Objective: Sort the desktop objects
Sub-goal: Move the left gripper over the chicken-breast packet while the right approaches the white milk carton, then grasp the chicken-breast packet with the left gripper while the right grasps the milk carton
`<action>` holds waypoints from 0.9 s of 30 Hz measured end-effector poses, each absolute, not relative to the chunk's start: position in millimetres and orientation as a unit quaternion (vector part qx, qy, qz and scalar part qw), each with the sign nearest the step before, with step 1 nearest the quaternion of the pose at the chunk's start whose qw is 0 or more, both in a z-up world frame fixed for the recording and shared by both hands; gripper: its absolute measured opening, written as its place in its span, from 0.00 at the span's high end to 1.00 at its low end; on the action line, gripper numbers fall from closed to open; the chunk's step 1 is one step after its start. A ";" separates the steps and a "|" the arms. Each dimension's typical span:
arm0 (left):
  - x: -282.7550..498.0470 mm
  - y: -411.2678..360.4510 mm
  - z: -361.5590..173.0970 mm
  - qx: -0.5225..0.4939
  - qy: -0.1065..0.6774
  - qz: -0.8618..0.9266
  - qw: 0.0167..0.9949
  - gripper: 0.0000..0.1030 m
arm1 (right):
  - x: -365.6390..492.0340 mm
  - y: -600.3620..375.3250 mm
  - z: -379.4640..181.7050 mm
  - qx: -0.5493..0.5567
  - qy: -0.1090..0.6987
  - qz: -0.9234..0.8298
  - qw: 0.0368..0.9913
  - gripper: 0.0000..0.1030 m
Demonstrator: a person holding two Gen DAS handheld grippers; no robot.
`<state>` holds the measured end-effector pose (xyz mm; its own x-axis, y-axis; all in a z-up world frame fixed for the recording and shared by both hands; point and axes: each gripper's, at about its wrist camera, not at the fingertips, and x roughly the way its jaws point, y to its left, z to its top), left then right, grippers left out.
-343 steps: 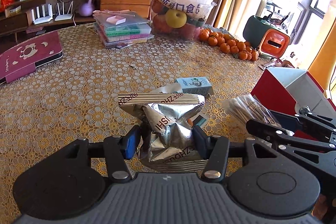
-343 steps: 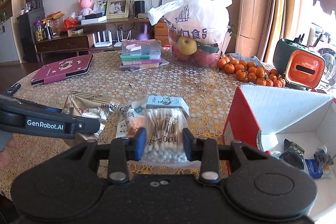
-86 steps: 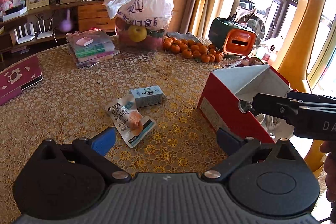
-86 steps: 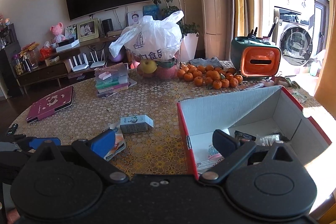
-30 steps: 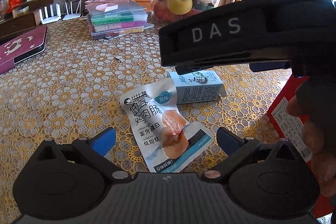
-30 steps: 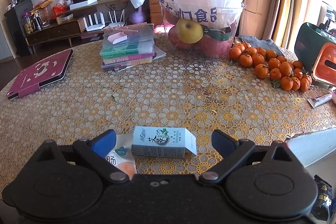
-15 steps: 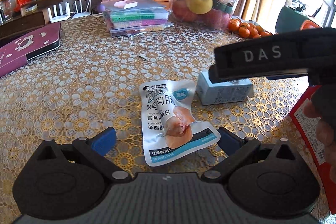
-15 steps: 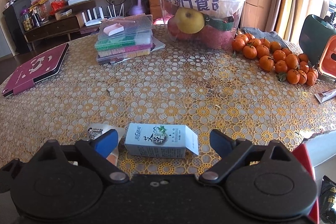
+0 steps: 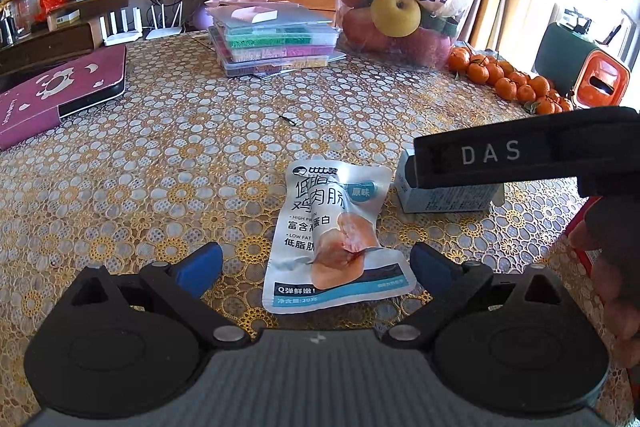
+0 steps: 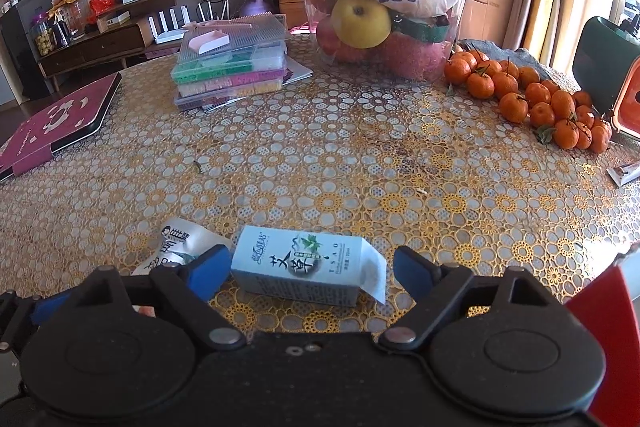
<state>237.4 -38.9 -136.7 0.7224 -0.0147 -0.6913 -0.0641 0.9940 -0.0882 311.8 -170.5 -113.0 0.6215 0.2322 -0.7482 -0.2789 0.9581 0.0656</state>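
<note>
Left gripper [image 9: 316,265] fingers spread wide around the white-and-teal foil snack pouch [image 9: 334,235] lying flat on the desk [image 9: 160,167]; right gripper [image 10: 312,271] fingers released, flanking the pale-blue cardboard carton [image 10: 308,269] beside it.

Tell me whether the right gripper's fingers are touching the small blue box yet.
Apart. In the right wrist view the right gripper is open around the small blue box, with patterned tablecloth visible between the right-hand finger and the box.
</note>
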 end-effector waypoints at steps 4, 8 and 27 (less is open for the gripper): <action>236.9 -44.7 -137.6 -0.036 0.372 0.004 0.928 0.06 | 312.2 -167.7 -112.8 -0.032 0.409 0.141 0.901 0.13; 235.4 -47.4 -137.3 -0.024 0.366 0.006 0.930 0.17 | 312.3 -169.5 -112.6 -0.023 0.411 0.146 0.900 0.21; 231.6 -41.4 -130.0 -0.040 0.357 -0.003 0.933 0.40 | 296.6 -176.5 -100.6 0.002 0.403 0.149 0.903 0.31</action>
<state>231.6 -41.4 -130.0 0.7458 -0.0349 -0.6653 -0.0227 0.9967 -0.0777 296.6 -176.5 -100.6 0.6312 0.2710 -0.7268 -0.2683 0.9554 0.1233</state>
